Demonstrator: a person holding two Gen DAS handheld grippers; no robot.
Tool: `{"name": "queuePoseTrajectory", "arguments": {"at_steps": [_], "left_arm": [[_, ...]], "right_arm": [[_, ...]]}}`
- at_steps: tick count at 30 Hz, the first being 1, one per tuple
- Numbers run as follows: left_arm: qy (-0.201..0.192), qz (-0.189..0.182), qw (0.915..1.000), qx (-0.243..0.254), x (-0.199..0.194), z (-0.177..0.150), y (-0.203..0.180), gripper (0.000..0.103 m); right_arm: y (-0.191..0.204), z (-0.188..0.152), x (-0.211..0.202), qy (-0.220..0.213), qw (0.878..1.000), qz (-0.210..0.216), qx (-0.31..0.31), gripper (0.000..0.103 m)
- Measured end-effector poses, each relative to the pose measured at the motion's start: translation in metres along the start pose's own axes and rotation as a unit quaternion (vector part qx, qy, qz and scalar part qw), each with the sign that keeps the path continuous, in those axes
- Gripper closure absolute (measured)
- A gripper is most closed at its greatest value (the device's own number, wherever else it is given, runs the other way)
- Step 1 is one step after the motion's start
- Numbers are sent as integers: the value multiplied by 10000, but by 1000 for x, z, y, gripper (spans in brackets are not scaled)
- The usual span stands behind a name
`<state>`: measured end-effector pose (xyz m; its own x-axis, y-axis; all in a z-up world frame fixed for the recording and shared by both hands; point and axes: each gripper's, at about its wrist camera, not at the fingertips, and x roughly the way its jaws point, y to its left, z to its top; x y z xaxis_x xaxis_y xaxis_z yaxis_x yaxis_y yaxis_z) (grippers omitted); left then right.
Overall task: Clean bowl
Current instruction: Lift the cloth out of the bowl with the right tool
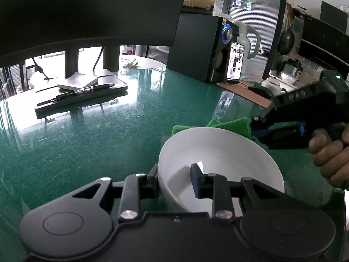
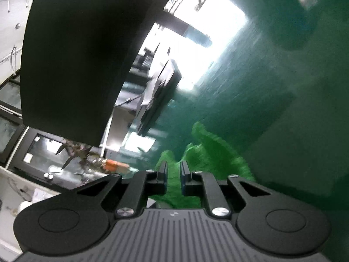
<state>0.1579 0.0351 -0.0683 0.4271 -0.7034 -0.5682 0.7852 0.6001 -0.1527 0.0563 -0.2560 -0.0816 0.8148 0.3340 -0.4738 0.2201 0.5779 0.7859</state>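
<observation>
- Our left claw (image 1: 173, 180) pinches the bowl (image 1: 220, 152) by its near rim, one finger inside and one outside, so the bowl stays put on the green surface (image 1: 98, 131).
- Our right claw (image 2: 173, 175) is pressed on the green cloth (image 2: 209, 152), which it holds just behind the bowl, ready for wiping, we think.
- Blur smears the right view.
- We cannot see any dirt in the bowl.
</observation>
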Motion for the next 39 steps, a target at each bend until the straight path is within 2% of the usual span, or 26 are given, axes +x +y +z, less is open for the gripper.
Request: {"name": "queuePoseTrajectory", "arguments": {"at_steps": [1,2,4,6,7,8,9,12,14,16,17,18,20,22,23,27,28,29,30,32,34,35,39], "left_arm": [[1,0,10000,0,0,0,0,75],[3,-2,10000,1,0,0,1,75],[3,5,10000,8,-1,0,1,74],[4,8,10000,12,-1,0,1,74],[4,10,10000,15,-1,-1,1,74],[5,14,10000,18,-2,-1,1,74],[8,23,10000,22,-2,-1,1,74],[17,28,10000,20,-3,-1,1,73],[24,15,10000,15,-2,0,1,73],[33,1,10000,8,-2,0,1,73],[36,1,10000,9,-2,0,1,73],[41,-3,10000,9,-1,0,2,72],[49,-18,10000,-6,-1,1,3,72],[52,-18,10000,-9,0,1,3,70],[53,-15,10000,-9,0,1,3,70],[53,-14,10000,-21,0,1,3,70],[53,-11,10000,-19,0,1,3,70],[53,-12,10000,-19,0,1,3,70],[53,-14,10000,-20,0,1,3,70],[53,-17,10000,-24,0,1,3,70],[53,-18,10000,-25,1,1,3,70],[53,-17,10000,-24,1,1,3,70],[50,-10,10000,-16,2,1,5,70]], "right_arm": [[2,0,-1,-57,9997,-167,-191,90],[9,-1,-2,-158,9963,-521,-660,89],[18,-5,-1,-217,9899,-663,-1238,89],[38,-12,6,-200,9759,-644,-2077,74],[45,-16,11,-184,9673,-689,-2435,64],[52,-20,15,-168,9573,-735,-2791,63],[60,-27,21,-191,9414,-911,-3240,62],[66,-32,32,-275,9151,-1176,-3847,63],[63,-26,35,-117,9220,-1060,-3722,64],[62,-22,35,-29,9239,-1096,-3665,65],[58,-16,34,13,9336,-1092,-3411,65],[54,-8,29,15,9501,-913,-2983,66],[50,-5,26,92,9585,-738,-2753,71],[56,-11,29,127,9470,-804,-3108,72],[59,-18,34,240,9355,-869,-3416,72],[57,-10,37,675,9323,-717,-3479,72],[55,-10,36,696,9267,-887,-3585,90],[53,-11,32,634,9199,-993,-3741,98],[51,-12,28,569,9127,-1096,-3896,98],[46,-10,18,569,9137,-1180,-3846,98],[44,-13,15,504,9014,-1406,-4064,97],[44,-17,9,436,8908,-1573,-4240,93],[46,-20,-4,275,8909,-1364,-4324,92]]}}
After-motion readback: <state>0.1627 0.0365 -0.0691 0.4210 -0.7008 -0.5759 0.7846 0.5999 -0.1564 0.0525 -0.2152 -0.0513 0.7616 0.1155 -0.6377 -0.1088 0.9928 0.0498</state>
